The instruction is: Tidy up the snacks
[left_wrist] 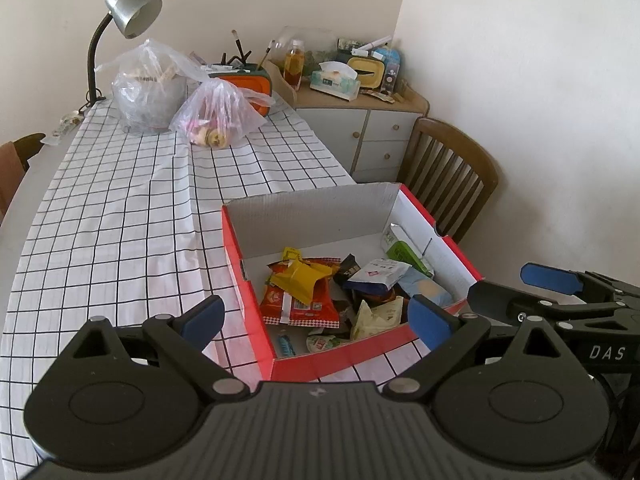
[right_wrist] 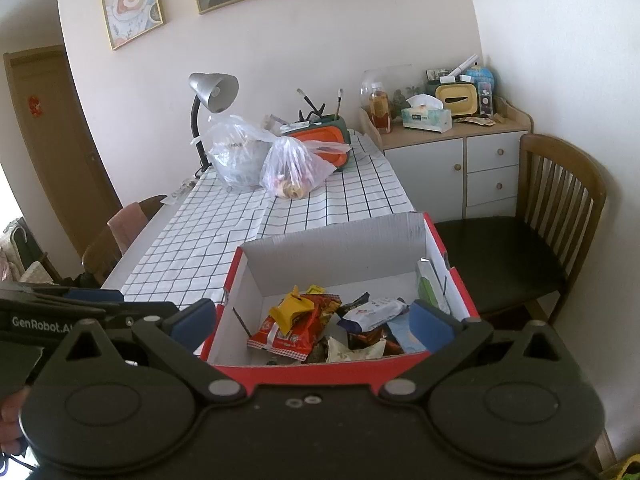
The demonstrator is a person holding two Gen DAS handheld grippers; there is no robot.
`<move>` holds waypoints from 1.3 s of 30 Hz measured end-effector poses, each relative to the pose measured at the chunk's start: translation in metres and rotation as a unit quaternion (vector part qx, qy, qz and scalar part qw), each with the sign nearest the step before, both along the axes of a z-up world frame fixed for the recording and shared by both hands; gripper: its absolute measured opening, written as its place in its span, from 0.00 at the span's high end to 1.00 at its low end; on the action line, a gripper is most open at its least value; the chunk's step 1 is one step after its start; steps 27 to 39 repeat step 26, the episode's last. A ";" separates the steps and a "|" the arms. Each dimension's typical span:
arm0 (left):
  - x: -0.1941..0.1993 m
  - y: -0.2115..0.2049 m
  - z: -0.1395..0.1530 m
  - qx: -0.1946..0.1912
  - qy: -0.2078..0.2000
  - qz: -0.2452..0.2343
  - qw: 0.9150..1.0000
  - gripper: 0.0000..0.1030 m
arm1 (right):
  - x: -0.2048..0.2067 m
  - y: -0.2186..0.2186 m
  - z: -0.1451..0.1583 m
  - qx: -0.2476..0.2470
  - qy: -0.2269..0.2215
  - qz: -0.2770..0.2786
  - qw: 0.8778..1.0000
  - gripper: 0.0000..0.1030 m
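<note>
A red cardboard box (left_wrist: pixel 248 280) (right_wrist: pixel 456 280) with white inner walls stands on the checked tablecloth near the table's front right corner. Inside lie several snack packets: a red packet (left_wrist: pixel 298 300) (right_wrist: pixel 296 330), a yellow one (left_wrist: pixel 300 276) (right_wrist: pixel 290 310), a white and blue pouch (left_wrist: pixel 378 274) (right_wrist: pixel 372 312) and a green packet (left_wrist: pixel 406 252) (right_wrist: pixel 428 288) leaning on the right wall. My left gripper (left_wrist: pixel 316 322) hovers open over the box's near left corner, nothing between its fingers. My right gripper (right_wrist: pixel 312 322) hangs open above the box's near edge, also empty.
Two plastic bags (left_wrist: pixel 216 114) (right_wrist: pixel 296 168), a desk lamp (left_wrist: pixel 128 14) and an orange and green case (left_wrist: pixel 252 82) stand at the table's far end. A wooden chair (right_wrist: pixel 552 216) and a cluttered sideboard (right_wrist: pixel 460 160) stand to the right. Bare tablecloth (left_wrist: pixel 120 208) spreads left of the box.
</note>
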State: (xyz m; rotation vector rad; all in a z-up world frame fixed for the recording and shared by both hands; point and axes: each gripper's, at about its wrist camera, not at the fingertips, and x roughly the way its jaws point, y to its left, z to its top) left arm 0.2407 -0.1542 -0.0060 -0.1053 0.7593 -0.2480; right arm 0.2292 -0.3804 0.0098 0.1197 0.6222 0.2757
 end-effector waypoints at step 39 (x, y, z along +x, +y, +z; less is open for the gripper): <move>-0.006 0.016 -0.002 0.001 0.001 -0.018 1.000 0.04 | -0.012 0.016 -0.005 -0.002 0.010 -0.017 1.000 0.00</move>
